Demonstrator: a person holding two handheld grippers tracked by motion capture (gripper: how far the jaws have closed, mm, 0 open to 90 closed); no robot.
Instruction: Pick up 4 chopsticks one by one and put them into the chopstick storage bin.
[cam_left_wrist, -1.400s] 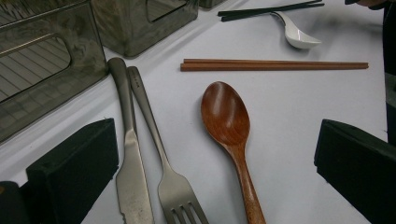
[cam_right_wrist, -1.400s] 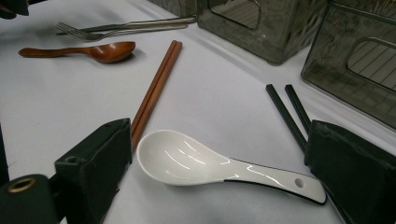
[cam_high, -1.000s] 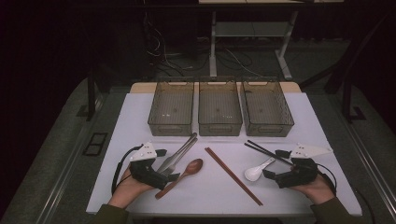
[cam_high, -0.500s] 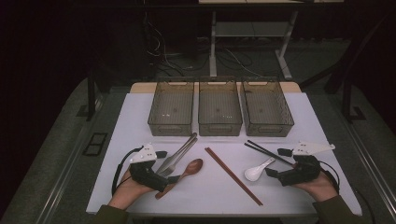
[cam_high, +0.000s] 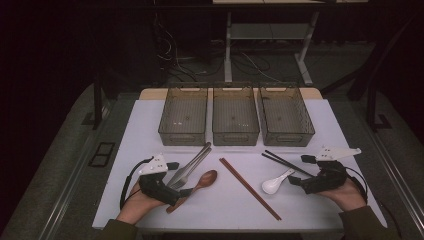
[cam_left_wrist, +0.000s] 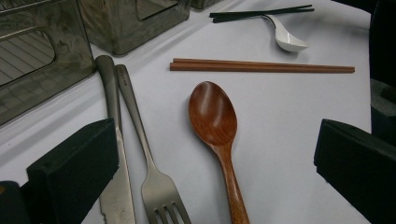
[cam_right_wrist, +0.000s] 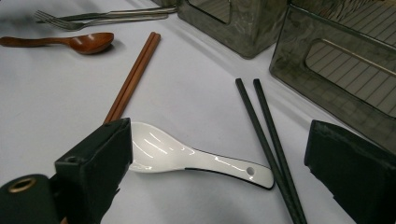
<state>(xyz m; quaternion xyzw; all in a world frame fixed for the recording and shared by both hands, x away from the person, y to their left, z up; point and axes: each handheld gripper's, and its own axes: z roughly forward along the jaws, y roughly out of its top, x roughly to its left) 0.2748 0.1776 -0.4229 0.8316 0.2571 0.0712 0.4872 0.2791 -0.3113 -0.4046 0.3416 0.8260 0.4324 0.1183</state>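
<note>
The white worktop (cam_high: 150, 125) is seen from above, with three grey bins (cam_high: 235, 116) set side by side along its far part. In front of them the cutlery is laid out. The brown chopsticks (cam_high: 249, 188) are placed as a touching pair, slanting across the middle, and the black chopsticks (cam_high: 286, 162) are laid right of them, near the right bin. A knife (cam_left_wrist: 112, 140) and a fork (cam_left_wrist: 144, 158) are laid side by side before the left bin. The wooden spoon (cam_left_wrist: 215, 126) is laid just beside the fork, bowl up, between the jaws of the left tongs (cam_left_wrist: 210, 172), which are spread wide and touch nothing. The white spoon (cam_right_wrist: 187, 156) is laid with its handle end just beside the black chopsticks. It is framed by the right tongs (cam_right_wrist: 217, 163), which are likewise spread, with nothing pinched. Each pair of tongs is held low over the near edge of the worktop.
</note>
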